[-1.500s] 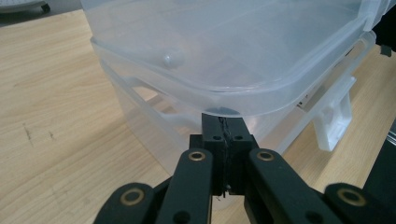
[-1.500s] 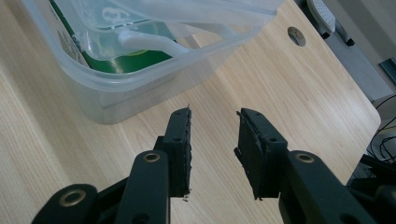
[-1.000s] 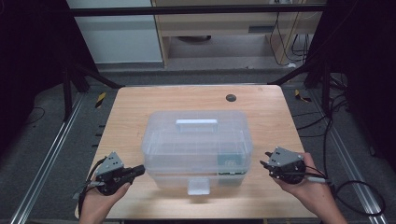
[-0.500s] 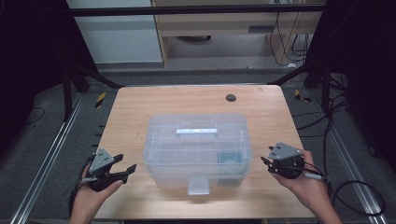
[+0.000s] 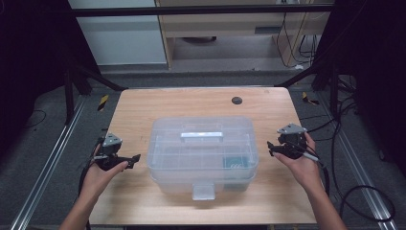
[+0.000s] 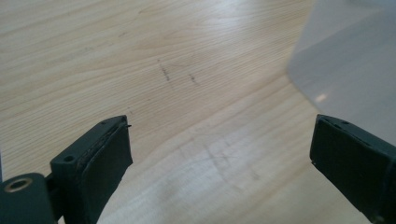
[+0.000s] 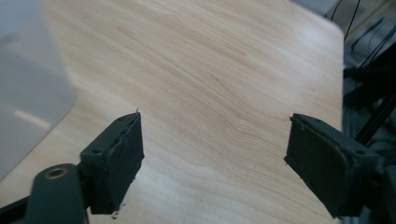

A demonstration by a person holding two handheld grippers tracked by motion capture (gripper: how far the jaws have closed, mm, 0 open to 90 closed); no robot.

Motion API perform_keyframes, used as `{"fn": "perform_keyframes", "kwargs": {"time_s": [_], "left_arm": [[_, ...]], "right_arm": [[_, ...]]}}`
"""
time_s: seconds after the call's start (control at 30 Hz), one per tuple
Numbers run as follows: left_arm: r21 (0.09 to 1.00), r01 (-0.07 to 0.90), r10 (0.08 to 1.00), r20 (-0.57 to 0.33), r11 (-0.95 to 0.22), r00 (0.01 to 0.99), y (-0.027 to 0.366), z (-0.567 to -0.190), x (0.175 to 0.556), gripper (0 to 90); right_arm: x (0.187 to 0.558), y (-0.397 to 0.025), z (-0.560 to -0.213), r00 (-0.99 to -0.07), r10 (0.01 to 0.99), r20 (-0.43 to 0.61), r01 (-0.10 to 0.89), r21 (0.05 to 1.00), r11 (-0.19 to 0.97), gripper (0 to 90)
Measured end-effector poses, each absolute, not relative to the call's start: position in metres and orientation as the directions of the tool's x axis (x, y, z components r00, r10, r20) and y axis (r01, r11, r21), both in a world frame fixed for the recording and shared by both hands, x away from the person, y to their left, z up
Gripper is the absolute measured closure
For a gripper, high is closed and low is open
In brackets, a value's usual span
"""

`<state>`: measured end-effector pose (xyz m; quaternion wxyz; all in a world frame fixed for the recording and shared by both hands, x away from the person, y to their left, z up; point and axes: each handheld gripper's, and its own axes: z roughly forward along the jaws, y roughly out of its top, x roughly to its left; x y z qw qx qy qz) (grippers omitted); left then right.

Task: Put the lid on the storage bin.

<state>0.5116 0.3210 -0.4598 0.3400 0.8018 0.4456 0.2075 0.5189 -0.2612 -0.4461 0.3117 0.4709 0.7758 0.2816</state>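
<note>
A clear plastic box point(image 5: 203, 151) with a closed lid, a top handle point(image 5: 201, 136) and a front latch point(image 5: 203, 191) sits mid-table; something teal point(image 5: 234, 163) shows inside it at the right. My left gripper point(image 5: 131, 160) is held left of the box, open, its jaws pointing at the box's side. In the left gripper view my left gripper point(image 6: 219, 140) holds nothing, with a box corner point(image 6: 350, 70) ahead on the right. My right gripper point(image 5: 271, 149) is right of the box, apart from it. In the right gripper view my right gripper point(image 7: 215, 135) is open over bare wood, the box point(image 7: 28, 84) at the left.
The wooden table point(image 5: 143, 110) has a small black round hole point(image 5: 236, 100) near its far edge. Cables point(image 5: 354, 191) trail on the floor to the right. Metal rails point(image 5: 43, 177) run along the floor beside the table.
Both hands have moved forward, away from the person. The left gripper first drew left, away from the box. The box stays where it was.
</note>
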Motion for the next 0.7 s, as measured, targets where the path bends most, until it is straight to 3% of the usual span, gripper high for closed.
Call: {"fn": "perform_keyframes", "kwargs": {"time_s": [0.47,0.7], "left_arm": [[0.732,0.613,0.894,-0.012,-0.297,0.447,0.310,-0.507,0.553,3.9],[0.713,0.628,0.905,0.022,-0.312,0.425,0.307,-0.507,0.555,0.0]], "right_arm": [[0.560,-0.261,-0.503,-0.191,0.980,-0.047,0.674,0.720,0.166,11.9],[0.567,-0.258,-0.512,-0.111,0.994,-0.001,0.686,0.723,0.077,0.3]]}}
